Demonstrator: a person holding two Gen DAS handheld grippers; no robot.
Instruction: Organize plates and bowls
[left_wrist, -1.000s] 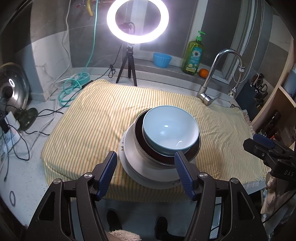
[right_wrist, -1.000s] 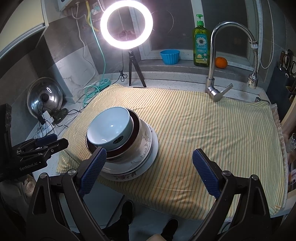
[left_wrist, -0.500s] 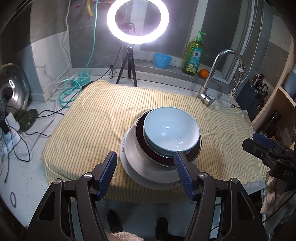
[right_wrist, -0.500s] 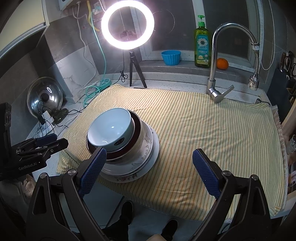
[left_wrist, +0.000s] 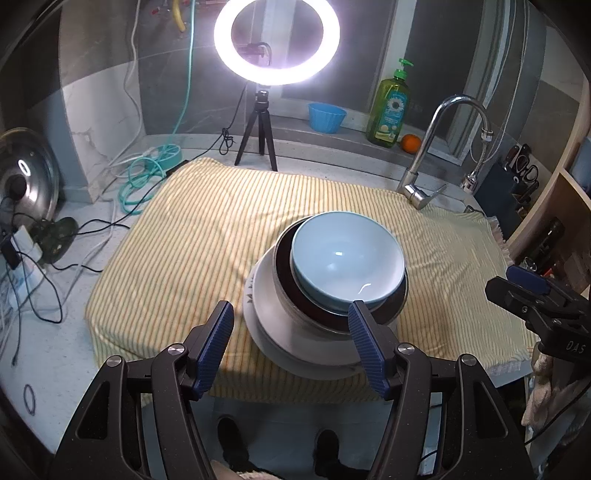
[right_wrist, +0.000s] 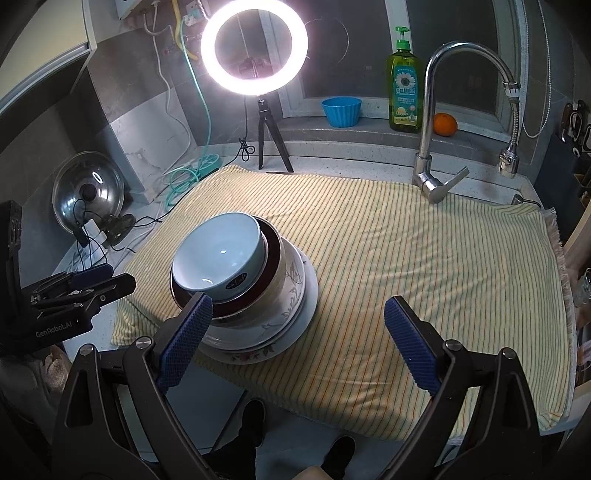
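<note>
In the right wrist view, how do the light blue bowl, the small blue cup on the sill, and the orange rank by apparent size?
1. Light blue bowl, though it sits nearest the camera.
2. Blue cup.
3. Orange.

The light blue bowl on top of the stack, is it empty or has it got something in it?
Empty. The light blue bowl sits upright on the stack, and its smooth inside shows only glare.

Bare cloth (right_wrist: 424, 258) right of stack (right_wrist: 243, 288)

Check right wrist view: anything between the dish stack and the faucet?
Nothing: only bare striped cloth lies between the dish stack and the faucet in the right wrist view.
</note>
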